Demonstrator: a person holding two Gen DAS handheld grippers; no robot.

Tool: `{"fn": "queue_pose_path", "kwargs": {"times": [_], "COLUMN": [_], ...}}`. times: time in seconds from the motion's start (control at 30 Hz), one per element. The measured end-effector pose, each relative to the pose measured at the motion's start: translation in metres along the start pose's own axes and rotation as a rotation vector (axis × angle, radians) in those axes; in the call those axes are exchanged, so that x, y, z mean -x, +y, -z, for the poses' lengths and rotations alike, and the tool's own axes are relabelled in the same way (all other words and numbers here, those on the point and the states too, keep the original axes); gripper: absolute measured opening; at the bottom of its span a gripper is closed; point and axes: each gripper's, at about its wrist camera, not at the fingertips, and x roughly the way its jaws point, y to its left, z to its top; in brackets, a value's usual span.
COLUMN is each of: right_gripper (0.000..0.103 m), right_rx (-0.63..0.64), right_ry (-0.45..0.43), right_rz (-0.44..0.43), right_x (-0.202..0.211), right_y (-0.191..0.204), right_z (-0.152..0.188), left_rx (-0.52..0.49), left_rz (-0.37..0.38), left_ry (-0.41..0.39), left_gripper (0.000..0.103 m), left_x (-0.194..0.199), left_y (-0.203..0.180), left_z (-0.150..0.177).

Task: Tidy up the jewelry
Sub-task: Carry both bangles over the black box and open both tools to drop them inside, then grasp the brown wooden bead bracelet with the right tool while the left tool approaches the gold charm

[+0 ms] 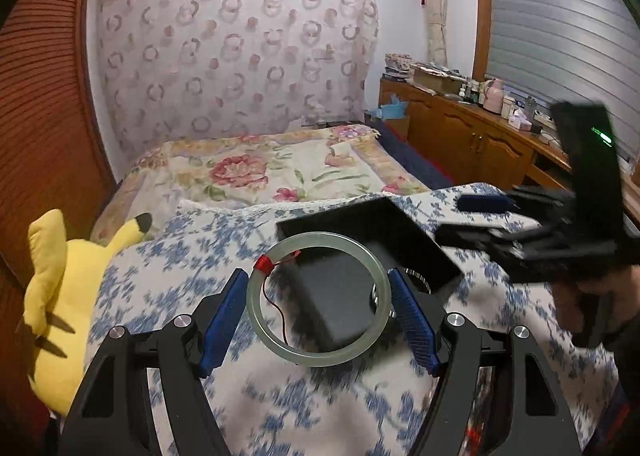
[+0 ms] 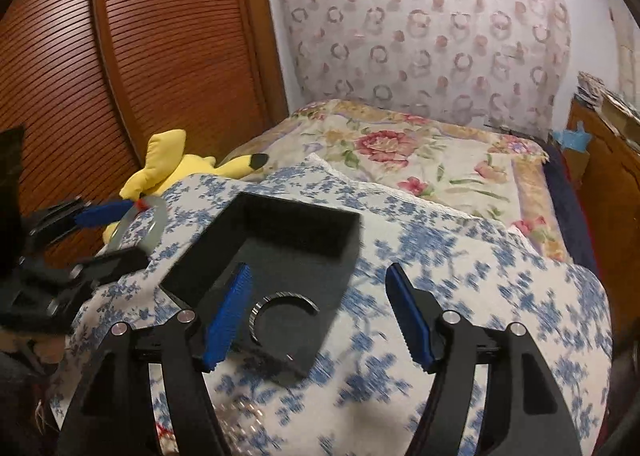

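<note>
Just now the left gripper (image 1: pixel 318 310) holds a pale green jade bangle (image 1: pixel 318 298) across its width, the blue pads (image 1: pixel 224 322) pressing on the ring's two outer sides – the bangle hangs in the air above the bed, tilted toward the camera. A red thread (image 1: pixel 267 265) is wound around the bangle at its upper left, with a loose end trailing down inside the ring. Behind and below the bangle sits an open black box (image 1: pixel 400 232) on a blue-and-white flowered cloth (image 1: pixel 320 408), and a silvery ring-shaped piece (image 2: pixel 282 314) lies in the box's near part. The right gripper (image 2: pixel 320 312) hovers over the near edge of that box with its jaws spread wide and nothing pressed between them – the silvery piece shows in the gap, lower down. A yellow plush toy (image 1: pixel 60 296) lies at the left edge of the bed, beside a brown slatted door (image 2: pixel 160 36). Much of the cloth is blurred.
</note>
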Motion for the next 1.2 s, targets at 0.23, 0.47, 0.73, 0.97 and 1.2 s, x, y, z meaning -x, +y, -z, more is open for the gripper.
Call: {"fn": "queue_pose_path", "kwargs": {"times": [0.23, 0.47, 0.73, 0.97, 1.2], "right_gripper": [0.071, 0.071, 0.071, 0.07, 0.066], "right_rx": [-0.036, -0.033, -0.015, 0.014, 0.031], "right_ry": [-0.02, -0.046, -0.058, -0.014, 0.07], "right_rz": [0.01, 0.002, -0.028, -0.072, -0.119], "right_x": [0.028, 0.051, 0.069, 0.072, 0.062], "right_y": [-0.018, -0.016, 0.002, 0.022, 0.045], "right_z": [0.021, 0.036, 0.057, 0.08, 0.107], "left_rx": [-0.01, -0.078, -0.069, -0.059, -0.074], "left_rz": [0.008, -0.022, -0.036, -0.004, -0.02], "left_ry": [0.065, 0.112, 0.113, 0.046, 0.004], "left_gripper": [0.069, 0.069, 0.075, 0.085, 0.092], "left_x": [-0.043, -0.064, -0.065, -0.03, 0.015], "left_y": [-0.013, -0.033, -0.031, -0.027, -0.015], "left_z": [-0.013, -0.011, -0.007, -0.002, 0.029]}}
